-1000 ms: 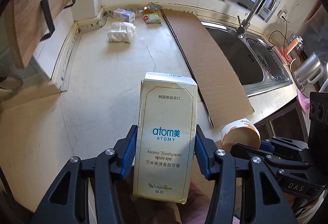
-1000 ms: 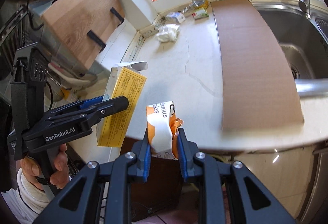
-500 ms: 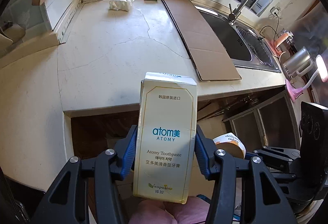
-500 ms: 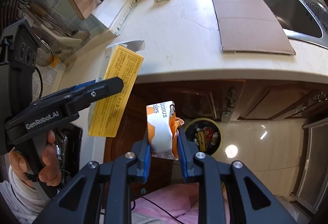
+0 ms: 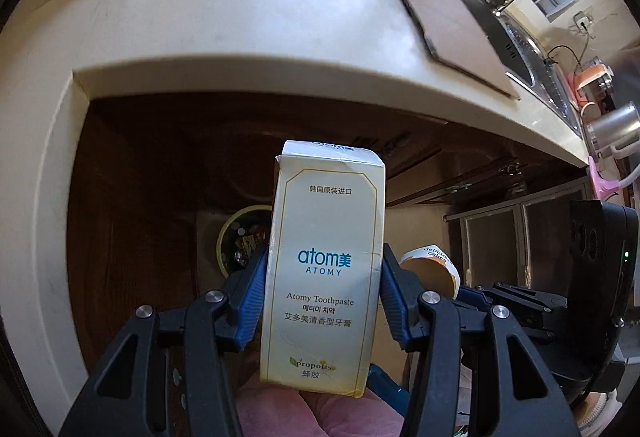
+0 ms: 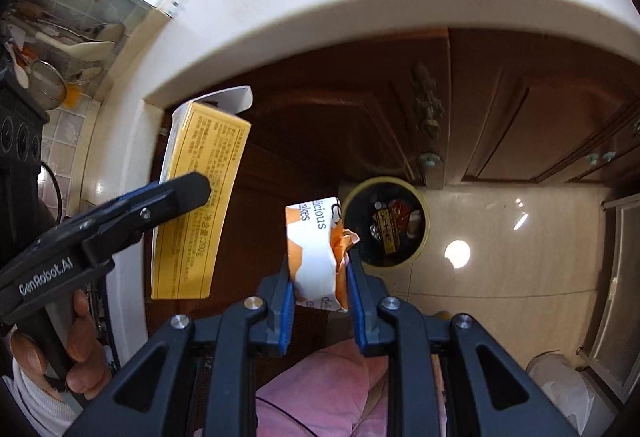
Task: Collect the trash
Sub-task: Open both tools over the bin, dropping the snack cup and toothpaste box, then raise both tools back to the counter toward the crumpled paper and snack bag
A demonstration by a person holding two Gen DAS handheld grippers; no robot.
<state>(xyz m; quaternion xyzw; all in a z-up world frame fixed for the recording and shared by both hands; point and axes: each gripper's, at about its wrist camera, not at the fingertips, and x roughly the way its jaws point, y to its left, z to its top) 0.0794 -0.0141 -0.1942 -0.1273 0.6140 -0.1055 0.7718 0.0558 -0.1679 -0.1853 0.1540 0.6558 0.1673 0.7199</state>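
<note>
The tabletop (image 5: 280,5) fills the upper half of both wrist views, its pale edge curving over dark cabinet doors (image 6: 520,109). On the floor (image 6: 500,237) below, a round bin (image 6: 386,223) is seen right of centre in the right view and left of centre in the left view, already holding scraps.

The box (image 5: 324,269), a toothpaste carton, is held upright in the lower centre of the left view, clamped across its narrow sides by the left claw (image 5: 322,301). It is judged light, hollow and fairly stiff, though easily dented by a hard squeeze; its glossy faces may slip, so the grip on the side edges low down seems sound. In the right view the same box appears at the left, yellow-faced, with an open flap at its far end.

The wrapper (image 6: 318,253), an orange-and-white cake pack, is pinched at the lower centre of the right view by the right claw (image 6: 320,297), closed on its lower part. It is judged very light, soft and crumpled, likely to cling or flutter when let go.

The box's lower end is cut off behind a hand (image 5: 312,413). The bin's contents are too small to name, and half of it is hidden by the box in the left view. Whether either item is directly above the bin cannot be told.
</note>
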